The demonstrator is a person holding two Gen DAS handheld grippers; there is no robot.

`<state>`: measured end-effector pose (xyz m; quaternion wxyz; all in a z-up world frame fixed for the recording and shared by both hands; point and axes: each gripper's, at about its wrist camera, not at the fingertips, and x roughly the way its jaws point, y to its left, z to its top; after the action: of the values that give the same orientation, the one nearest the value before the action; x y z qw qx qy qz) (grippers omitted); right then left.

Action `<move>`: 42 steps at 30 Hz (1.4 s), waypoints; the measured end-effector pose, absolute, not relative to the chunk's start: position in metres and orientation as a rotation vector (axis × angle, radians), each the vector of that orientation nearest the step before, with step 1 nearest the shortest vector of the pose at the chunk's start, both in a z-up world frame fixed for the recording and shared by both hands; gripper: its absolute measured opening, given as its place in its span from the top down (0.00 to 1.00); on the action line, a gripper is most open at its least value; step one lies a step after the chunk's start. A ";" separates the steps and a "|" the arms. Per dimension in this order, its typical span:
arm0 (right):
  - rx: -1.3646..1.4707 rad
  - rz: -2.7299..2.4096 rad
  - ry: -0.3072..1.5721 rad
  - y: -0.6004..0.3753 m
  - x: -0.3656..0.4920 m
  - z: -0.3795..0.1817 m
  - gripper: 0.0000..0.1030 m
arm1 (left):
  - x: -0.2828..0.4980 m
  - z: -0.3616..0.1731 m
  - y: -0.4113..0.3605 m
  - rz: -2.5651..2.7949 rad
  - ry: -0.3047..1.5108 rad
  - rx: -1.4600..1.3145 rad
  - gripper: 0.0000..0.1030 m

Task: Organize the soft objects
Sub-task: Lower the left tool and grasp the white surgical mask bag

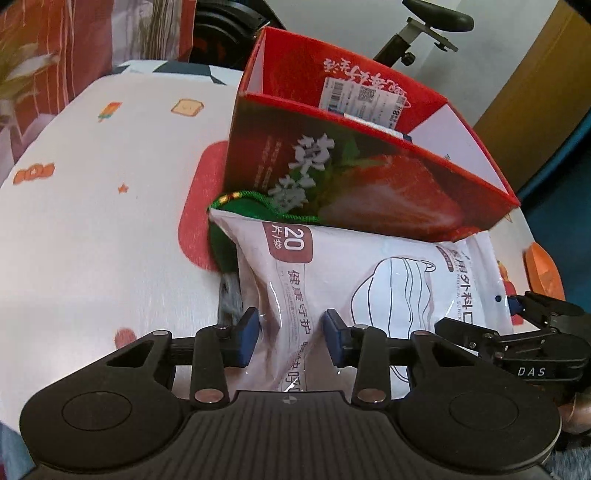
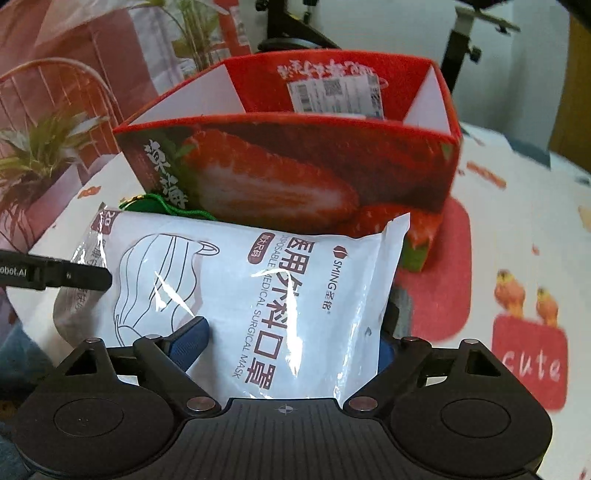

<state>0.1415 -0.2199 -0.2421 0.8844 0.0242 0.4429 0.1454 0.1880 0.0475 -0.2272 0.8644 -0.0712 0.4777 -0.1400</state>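
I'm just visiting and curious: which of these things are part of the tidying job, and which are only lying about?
Part of the job:
- mask pack, held by left gripper and right gripper
- red strawberry box
- green pouch beneath the pack

Lying about:
- patterned tablecloth
- potted plant
- exercise bike

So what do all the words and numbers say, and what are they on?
"SMING", "DISPOSABLE MEDICAL SURGICAL MASK", "医用外科口罩": mask bag.
"20 片/袋", "健康守护": mask bag, left wrist view.
"DAS": right gripper.
"obot.AI", start cut off: left gripper.
"cute": tablecloth.
Big white characters on the strawberry box: too blurred.
Shipping label inside the box: too small.
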 end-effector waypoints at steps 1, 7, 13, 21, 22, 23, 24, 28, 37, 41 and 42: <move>0.038 0.301 0.912 -0.218 0.145 -0.241 0.18 | 0.191 -0.227 0.047 -0.290 0.996 -0.145 0.61; 0.049 0.310 0.890 -0.220 0.152 -0.248 0.18 | 0.195 -0.232 0.047 -0.277 0.983 -0.153 0.60; 0.087 0.302 0.891 -0.225 0.144 -0.250 0.19 | 0.187 -0.238 0.048 -0.265 0.984 -0.155 0.55; 0.140 0.237 0.841 -0.246 0.132 -0.233 0.56 | 0.188 -0.238 0.052 -0.257 0.995 -0.167 0.53; 0.136 0.234 0.832 -0.247 0.131 -0.231 0.61 | 0.188 -0.238 0.053 -0.255 0.996 -0.166 0.53; 0.134 0.236 0.828 -0.247 0.131 -0.230 0.63 | 0.187 -0.238 0.053 -0.255 0.996 -0.164 0.53; 0.130 0.238 0.830 -0.246 0.131 -0.229 0.64 | 0.189 -0.238 0.052 -0.255 0.997 -0.163 0.53; 0.110 0.232 0.844 -0.243 0.133 -0.233 0.63 | 0.190 -0.238 0.052 -0.261 0.995 -0.169 0.53; 0.198 0.243 0.886 -0.250 0.137 -0.247 0.57 | 0.190 -0.241 0.055 -0.268 0.996 -0.199 0.50; 0.190 0.247 0.887 -0.247 0.136 -0.247 0.58 | 0.190 -0.241 0.055 -0.273 1.002 -0.216 0.49; 0.178 0.248 0.883 -0.246 0.135 -0.246 0.59 | 0.191 -0.242 0.056 -0.282 1.007 -0.223 0.48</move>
<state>0.1349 -0.2459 -0.2458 0.8928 0.0860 0.4256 0.1198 0.1908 0.0565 -0.2417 0.8605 -0.1061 0.4799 -0.1344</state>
